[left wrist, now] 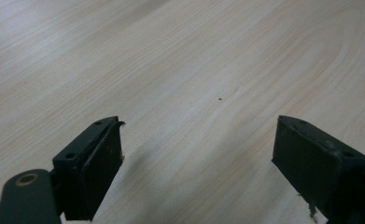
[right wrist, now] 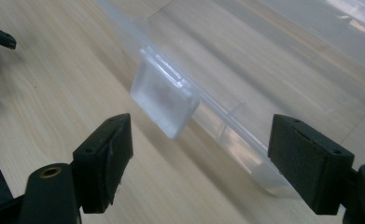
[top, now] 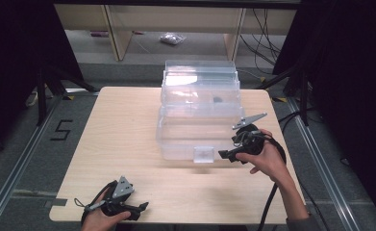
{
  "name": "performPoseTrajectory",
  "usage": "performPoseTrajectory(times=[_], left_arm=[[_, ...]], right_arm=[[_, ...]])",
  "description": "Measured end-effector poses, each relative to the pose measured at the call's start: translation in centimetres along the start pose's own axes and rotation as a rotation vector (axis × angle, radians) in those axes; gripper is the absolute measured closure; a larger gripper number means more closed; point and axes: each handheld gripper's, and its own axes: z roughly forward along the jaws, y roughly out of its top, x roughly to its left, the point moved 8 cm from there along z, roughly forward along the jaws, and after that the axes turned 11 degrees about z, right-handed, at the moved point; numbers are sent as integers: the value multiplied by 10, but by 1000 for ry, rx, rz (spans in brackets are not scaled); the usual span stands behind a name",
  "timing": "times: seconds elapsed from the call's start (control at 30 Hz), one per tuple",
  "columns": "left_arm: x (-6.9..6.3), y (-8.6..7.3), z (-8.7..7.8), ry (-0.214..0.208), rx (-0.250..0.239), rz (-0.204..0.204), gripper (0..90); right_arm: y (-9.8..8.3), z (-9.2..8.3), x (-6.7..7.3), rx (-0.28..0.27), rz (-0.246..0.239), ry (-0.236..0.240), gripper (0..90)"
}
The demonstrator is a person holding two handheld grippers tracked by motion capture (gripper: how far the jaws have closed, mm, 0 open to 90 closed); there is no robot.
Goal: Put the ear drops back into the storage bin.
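The clear plastic box (top: 199, 110) is set mid-table, long axis running away, latch (right wrist: 164, 98) nearest, faced by the released right gripper (top: 230, 155), while the left gripper (top: 140, 208) is held agape near the table's (top: 128, 144) front edge.

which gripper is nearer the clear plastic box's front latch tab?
Right. The right gripper sits open just beside the clear latch tab; the left gripper is open at the table's near-left edge.
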Motion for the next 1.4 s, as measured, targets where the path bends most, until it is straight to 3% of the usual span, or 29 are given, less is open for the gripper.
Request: performPoseTrajectory(times=[0.07, 0.1, 0.17, 0.2, 0.23, 0.27, 0.37, 0.47, 0.5, 0.53, 0.57, 0.6, 0.63, 0.73, 0.8, 0.83, 0.87, 0.9, 0.93, 0.97, 1.03, 1.07, 1.1, 1.13, 1.17, 1.23, 1.27, 1.37, 1.4], left_arm=[[0, 0, 1, 5, -4, -5, 153], [0, 0, 0, 5, -2, -2, 153], [0, 1, 0, 6, -9, -8, 153], [0, 0, -1, 0, 1, 5, 153], [1, -1, -1, 3, 11, 15, 153], [0, 1, 1, 8, -9, -10, 153], [1, 0, -1, -1, 11, 15, 153], [3, -1, -1, 3, 18, 20, 153], [4, -2, -1, 9, 21, 18, 153], [3, 0, 1, 19, -2, -20, 153], [3, 0, 1, 21, -5, -20, 153], [5, -2, -2, 21, 25, 13, 153], [4, 1, 0, 32, -8, -22, 153], [3, 0, -4, 29, 4, 1, 153], [1, 3, -2, 41, -26, -32, 153], [0, 3, -3, 44, -27, -41, 153], [2, 1, -4, 52, -12, -20, 153], [2, 2, -4, 54, -20, -26, 153], [2, 2, -5, 60, -20, -31, 153], [2, 2, -6, 63, -14, -20, 153], [1, 3, -5, 58, -37, -36, 153], [2, 2, -6, 65, -25, -22, 153], [1, 2, -6, 66, -24, -28, 153], [2, 1, -7, 66, -12, -12, 153], [2, 1, -8, 69, -8, -8, 153], [2, 1, -8, 65, -12, -9, 153], [1, 2, -7, 62, -23, -32, 153], [2, 1, -8, 66, -21, -27, 153], [2, 2, -8, 66, -21, -25, 153]], right_arm=[[-2, 0, 0, -15, -15, -3, 229], [-4, 0, 3, -13, 9, 8, 226], [-6, 0, 2, -23, -21, 3, 225], [-7, 1, 4, -29, -1, 5, 224], [-9, 1, 4, -26, -18, 3, 223], [-11, 0, 6, -29, 5, 3, 223], [-14, 2, 7, -43, -27, -1, 222], [-17, 3, 11, -47, -4, 1, 222], [-18, 4, 13, -51, -9, 7, 221], [-20, 5, 13, -64, -21, -2, 222], [-20, 6, 14, -74, -23, -6, 222], [-22, 4, 17, -59, -6, 4, 222], [-23, 5, 18, -72, -13, -3, 222], [-26, 7, 22, -97, -24, -2, 222], [-29, 8, 23, -113, -41, -9, 223], [-32, 9, 26, -107, -17, -9, 223], [-34, 10, 28, -96, -12, 0, 222], [-35, 12, 29, -109, -25, -1, 223], [-39, 11, 32, -101, 16, -7, 223], [-39, 13, 31, -110, -33, 1, 223], [-43, 13, 35, -115, 22, -4, 224], [-43, 15, 32, -138, 8, -16, 222], [-45, 15, 32, -122, -13, -9, 221], [-48, 16, 34, -137, 35, -10, 222], [-48, 17, 32, -143, 3, -7, 221], [-52, 17, 33, -152, 42, -1, 220], [-53, 19, 32, -167, 24, 6, 220], [-60, 19, 30, -178, 63, 4, 217], [-62, 20, 28, -188, 56, 3, 217]])
